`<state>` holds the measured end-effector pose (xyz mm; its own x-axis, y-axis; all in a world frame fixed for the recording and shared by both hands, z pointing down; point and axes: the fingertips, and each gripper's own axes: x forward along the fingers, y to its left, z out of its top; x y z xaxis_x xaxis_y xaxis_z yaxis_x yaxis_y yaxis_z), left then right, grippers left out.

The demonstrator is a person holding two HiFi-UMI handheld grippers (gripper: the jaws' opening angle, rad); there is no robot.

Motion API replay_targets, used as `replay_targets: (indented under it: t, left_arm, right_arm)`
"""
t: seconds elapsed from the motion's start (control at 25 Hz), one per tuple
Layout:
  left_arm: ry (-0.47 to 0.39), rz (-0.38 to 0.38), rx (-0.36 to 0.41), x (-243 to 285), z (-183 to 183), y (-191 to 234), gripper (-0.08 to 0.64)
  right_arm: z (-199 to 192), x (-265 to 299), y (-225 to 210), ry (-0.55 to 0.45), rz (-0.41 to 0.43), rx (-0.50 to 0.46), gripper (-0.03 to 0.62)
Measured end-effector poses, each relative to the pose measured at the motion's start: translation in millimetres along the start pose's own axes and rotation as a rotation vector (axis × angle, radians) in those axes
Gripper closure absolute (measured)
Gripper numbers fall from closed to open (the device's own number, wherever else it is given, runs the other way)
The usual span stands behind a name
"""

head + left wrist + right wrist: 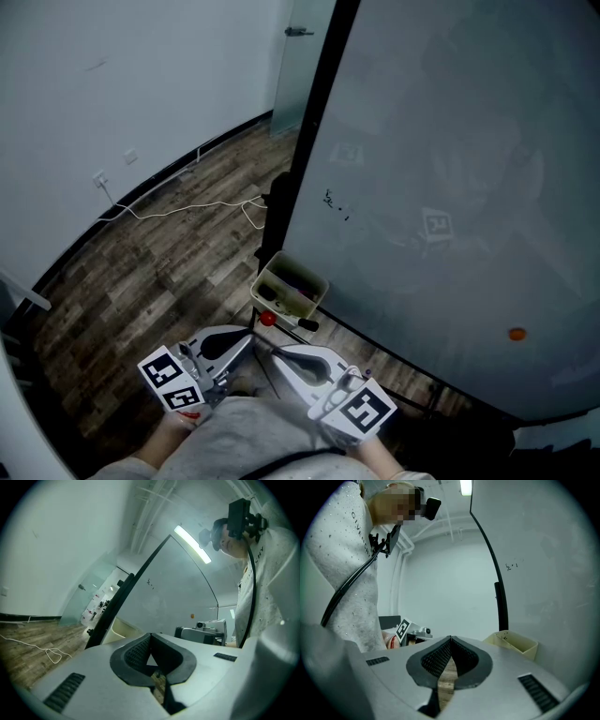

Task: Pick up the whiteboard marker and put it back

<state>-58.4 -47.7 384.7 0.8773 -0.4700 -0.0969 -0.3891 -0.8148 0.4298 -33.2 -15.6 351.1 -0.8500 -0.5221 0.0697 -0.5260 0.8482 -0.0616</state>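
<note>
Hanging side by side low in the head view, the left gripper [251,335] and right gripper [270,348] both have their jaws clenched on nothing. Just ahead, the whiteboard marker [300,324] lies across the near rim of the tray [302,267], with a red cap [268,319] beside it. Reaching in with the jaws unopened could, I judge, knock the marker off onto the floor [159,272]. Other pens crowd the tray. Beyond it stand the whiteboard [450,169], its black frame [314,122] and a loose cable [187,208].
</note>
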Motion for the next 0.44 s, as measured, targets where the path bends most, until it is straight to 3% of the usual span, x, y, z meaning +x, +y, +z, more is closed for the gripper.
replay_targets:
  t: [0.44]
  left_arm:
    - [0.007,0.021,-0.02,-7,-9,11,0.545]
  right_arm:
    - [-12,12,2,0.013,0.026,0.02,0.572]
